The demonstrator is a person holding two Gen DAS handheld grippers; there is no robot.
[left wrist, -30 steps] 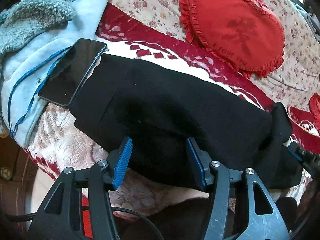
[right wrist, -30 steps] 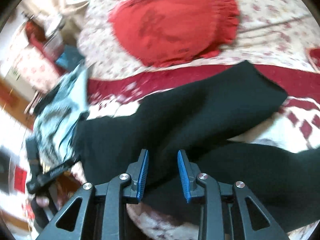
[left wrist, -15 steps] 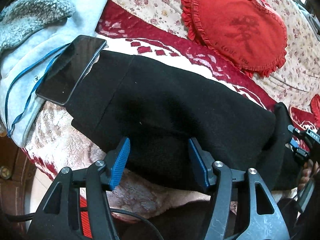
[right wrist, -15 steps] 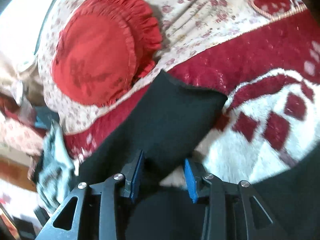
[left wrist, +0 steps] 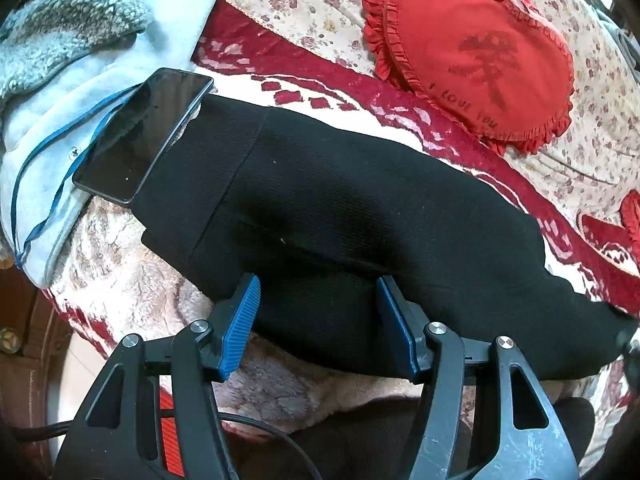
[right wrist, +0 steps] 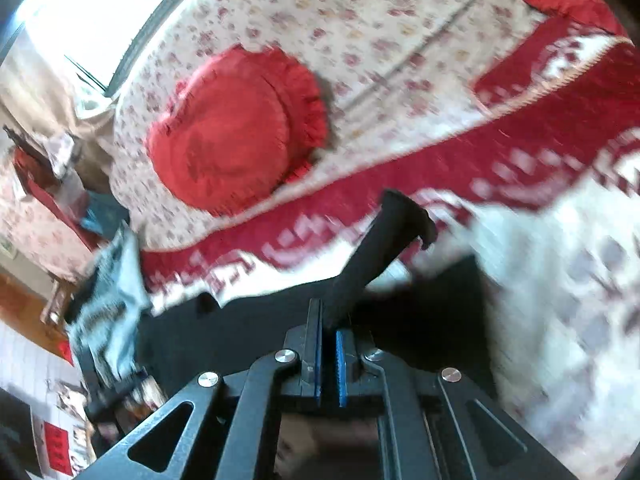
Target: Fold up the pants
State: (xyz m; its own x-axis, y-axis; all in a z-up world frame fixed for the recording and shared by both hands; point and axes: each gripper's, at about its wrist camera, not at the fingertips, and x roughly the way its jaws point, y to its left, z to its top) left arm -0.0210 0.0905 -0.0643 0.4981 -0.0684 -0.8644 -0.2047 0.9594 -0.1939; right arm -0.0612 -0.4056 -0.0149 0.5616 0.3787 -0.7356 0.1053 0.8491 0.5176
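Black pants (left wrist: pixel 360 216) lie folded lengthwise across the bed's red-and-white blanket (left wrist: pixel 256 52). Only the left view shows the phone (left wrist: pixel 140 136) at their end; the left gripper (left wrist: pixel 316 320) hovers, jaws apart. The right view alone shows the right gripper (right wrist: pixel 329 334) clamped on a lifted pant end.

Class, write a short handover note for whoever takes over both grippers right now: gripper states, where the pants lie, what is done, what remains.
Left gripper: open, jaws straddling the near edge of the black knit pants, not pinching.
Right gripper: shut on the pants' leg end, lifted off the red-and-white plush blanket.
Pants lie lengthwise across the blanket, one end touching a black smartphone.
Done: leg end gripped.
Left: carry it over, lay the fold, smooth it.
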